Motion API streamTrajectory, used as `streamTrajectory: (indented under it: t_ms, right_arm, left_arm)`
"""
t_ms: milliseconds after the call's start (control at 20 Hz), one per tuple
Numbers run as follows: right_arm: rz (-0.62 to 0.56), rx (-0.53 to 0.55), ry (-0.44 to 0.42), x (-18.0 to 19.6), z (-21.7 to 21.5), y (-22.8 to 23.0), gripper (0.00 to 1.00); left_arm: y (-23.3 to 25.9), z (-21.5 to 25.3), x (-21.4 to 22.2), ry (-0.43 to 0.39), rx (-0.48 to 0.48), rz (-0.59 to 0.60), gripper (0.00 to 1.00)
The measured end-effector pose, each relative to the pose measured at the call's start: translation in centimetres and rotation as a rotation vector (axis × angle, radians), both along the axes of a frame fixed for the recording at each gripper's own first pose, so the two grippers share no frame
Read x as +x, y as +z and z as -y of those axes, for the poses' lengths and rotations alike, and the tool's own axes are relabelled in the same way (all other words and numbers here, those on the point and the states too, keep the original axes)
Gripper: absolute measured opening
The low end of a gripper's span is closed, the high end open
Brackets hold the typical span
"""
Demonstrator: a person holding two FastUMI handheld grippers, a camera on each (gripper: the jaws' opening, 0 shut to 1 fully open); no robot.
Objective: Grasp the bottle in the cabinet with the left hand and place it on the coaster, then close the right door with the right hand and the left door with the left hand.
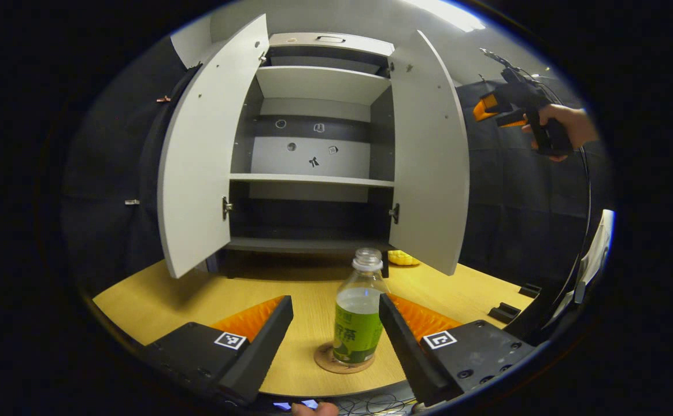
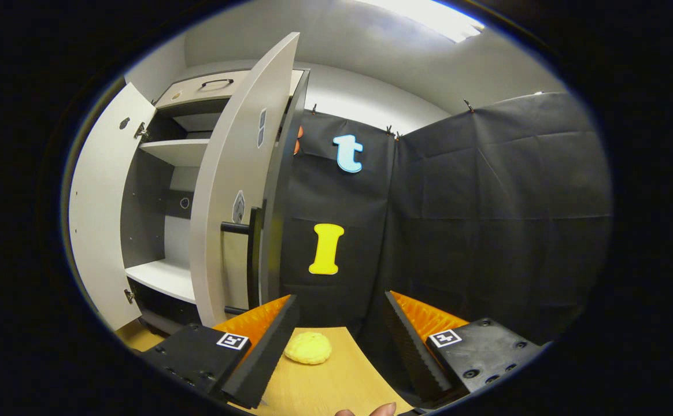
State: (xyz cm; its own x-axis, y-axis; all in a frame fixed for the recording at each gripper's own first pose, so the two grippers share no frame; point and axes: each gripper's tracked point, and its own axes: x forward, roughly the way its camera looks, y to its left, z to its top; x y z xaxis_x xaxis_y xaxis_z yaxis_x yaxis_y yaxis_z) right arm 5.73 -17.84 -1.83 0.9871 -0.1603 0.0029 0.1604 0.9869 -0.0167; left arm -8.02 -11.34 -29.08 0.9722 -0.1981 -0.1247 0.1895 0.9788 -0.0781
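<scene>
We see the left gripper (image 1: 336, 323) spread wide, gripping nothing, its fingers flanking the bottle (image 1: 359, 315) without contact; bottle upright on the coaster (image 1: 343, 359) on the table (image 1: 157, 300); right gripper (image 2: 339, 332) also wide open and empty, beside the right door (image 2: 229, 190); both cabinet (image 1: 319, 150) doors open

Yellow lump (image 1: 403, 257) on the tabletop (image 1: 198, 294) is half hidden behind the right door (image 1: 429, 167); can't tell what it is. Small marks on the cabinet (image 1: 313, 150) back panel are too small to make out. Bottle (image 1: 359, 318) label print is unreadable. Right tongs (image 1: 495, 110) sit far off, jaw gap unclear. Left door (image 2: 102, 208) is cut off at the right gripper view's edge.
</scene>
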Motion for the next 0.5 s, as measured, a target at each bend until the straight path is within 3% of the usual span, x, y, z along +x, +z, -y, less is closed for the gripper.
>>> streamTrajectory:
  t_ms: [300,500]
  right_arm:
    - [-0.013,0.075,0.000,2.2,0.7,-0.4,0.97]
    - [-0.027,0.098,0.070,2.7,-0.6,-0.5,0.97]
  left_arm:
    - [8.6,-6.0,0.5,0.093,-0.001,0.069,0.95]
    - [12.3,-10.3,0.4,0.194,0.011,0.094,0.95]
